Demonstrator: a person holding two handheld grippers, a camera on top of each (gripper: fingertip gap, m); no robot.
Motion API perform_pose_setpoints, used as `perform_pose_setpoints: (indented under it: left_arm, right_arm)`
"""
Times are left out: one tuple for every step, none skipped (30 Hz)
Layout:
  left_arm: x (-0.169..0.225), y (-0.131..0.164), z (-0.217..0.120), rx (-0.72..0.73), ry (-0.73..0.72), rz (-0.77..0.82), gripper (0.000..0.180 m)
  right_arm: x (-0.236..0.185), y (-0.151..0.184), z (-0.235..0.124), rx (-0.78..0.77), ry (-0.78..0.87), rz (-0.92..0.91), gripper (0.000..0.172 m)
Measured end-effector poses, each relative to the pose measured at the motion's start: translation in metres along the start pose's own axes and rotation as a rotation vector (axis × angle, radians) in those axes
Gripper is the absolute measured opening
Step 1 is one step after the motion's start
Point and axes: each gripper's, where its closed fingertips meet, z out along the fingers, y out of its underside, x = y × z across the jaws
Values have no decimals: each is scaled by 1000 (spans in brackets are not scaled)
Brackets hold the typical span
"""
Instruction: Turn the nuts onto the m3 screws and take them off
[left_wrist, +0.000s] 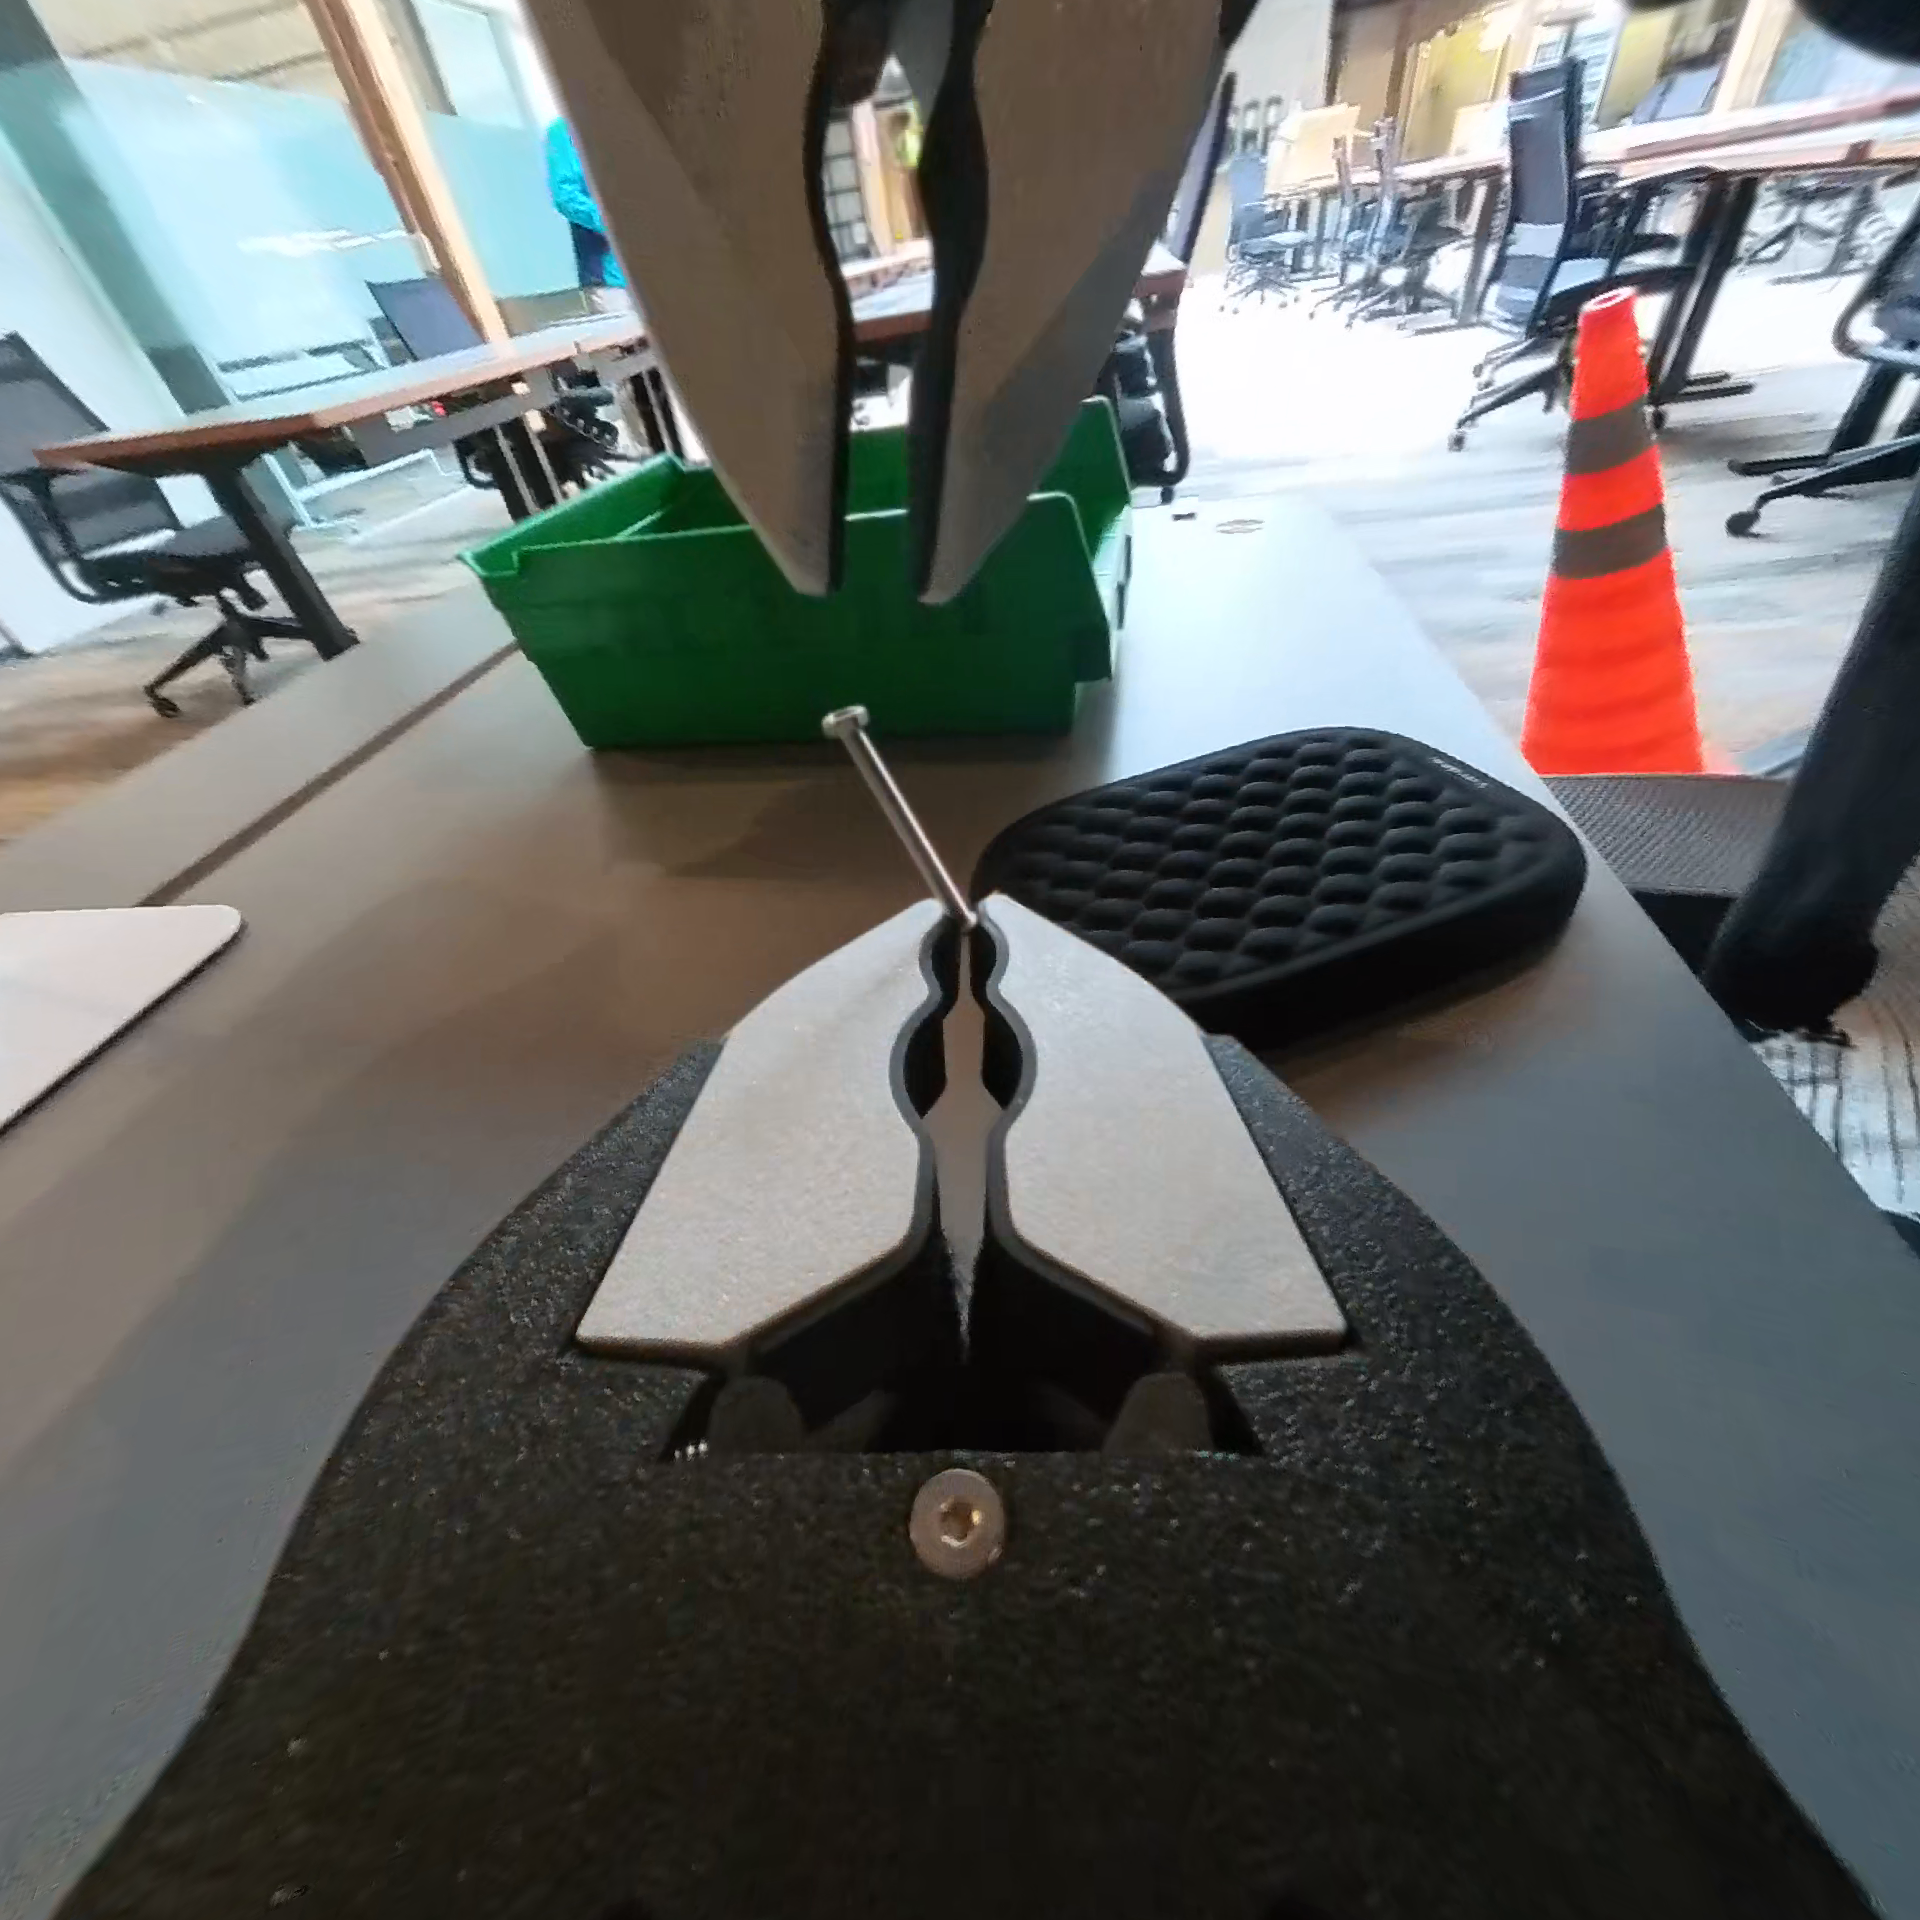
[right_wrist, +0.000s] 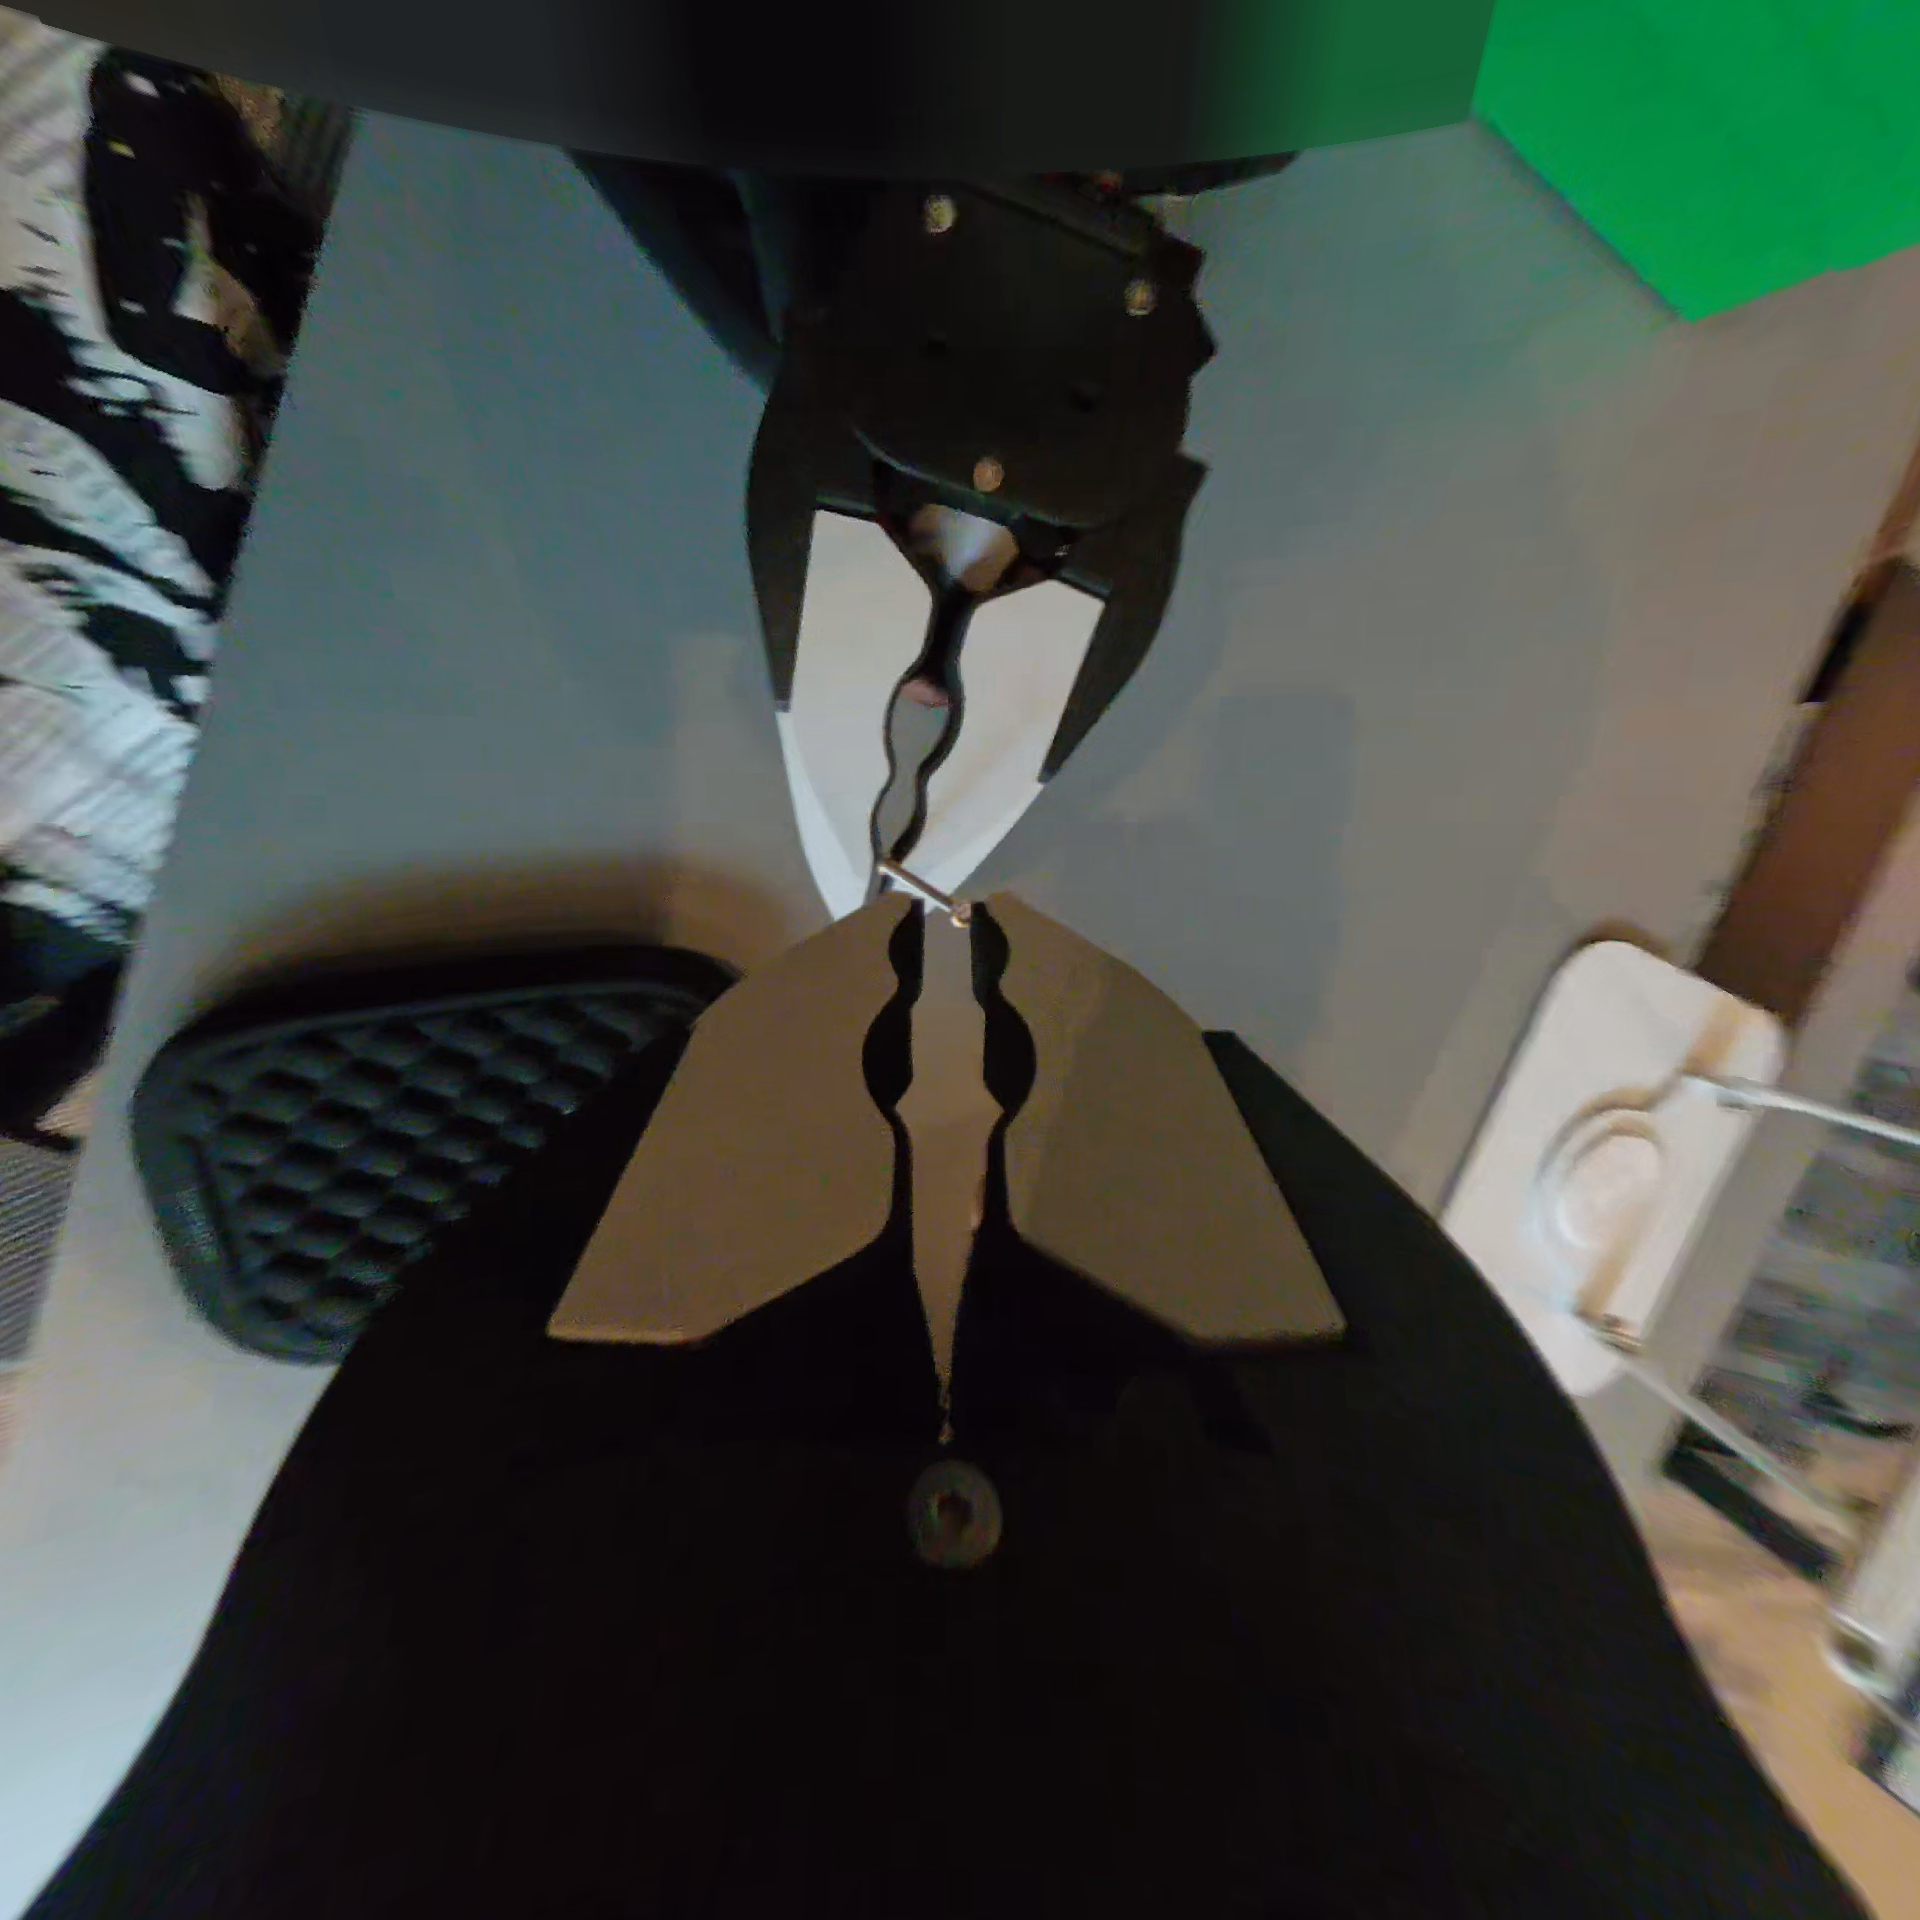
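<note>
While left fingers (left_wrist: 925, 940) pinch the screw (left_wrist: 902, 821), right fingers (left_wrist: 847, 540) hover parted above.

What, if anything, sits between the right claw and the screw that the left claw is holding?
Nothing visible. The left claw pinches the screw at its tips; the head end points up toward the right claw, whose fingers stand apart just above it, with only open air between.

Screw (left_wrist: 902, 821) tip hidden between fingertips
</note>
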Motion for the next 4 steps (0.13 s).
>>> perform_pose_setpoints:
  left_arm:
    - [2,2,1,-6,13,-6,0]
    - [4,4,2,-11,24,-8,0]
    - [5,5,3,-15,34,-7,0]
    - [7,6,4,-17,42,-5,0]
  right_arm:
    - [-2,2,3,-9,-40,29,7]
    - [-2,4,5,-20,-57,51,8]
    - [-2,6,7,-32,-76,65,9]
    - [-1,8,8,-42,-82,87,9]
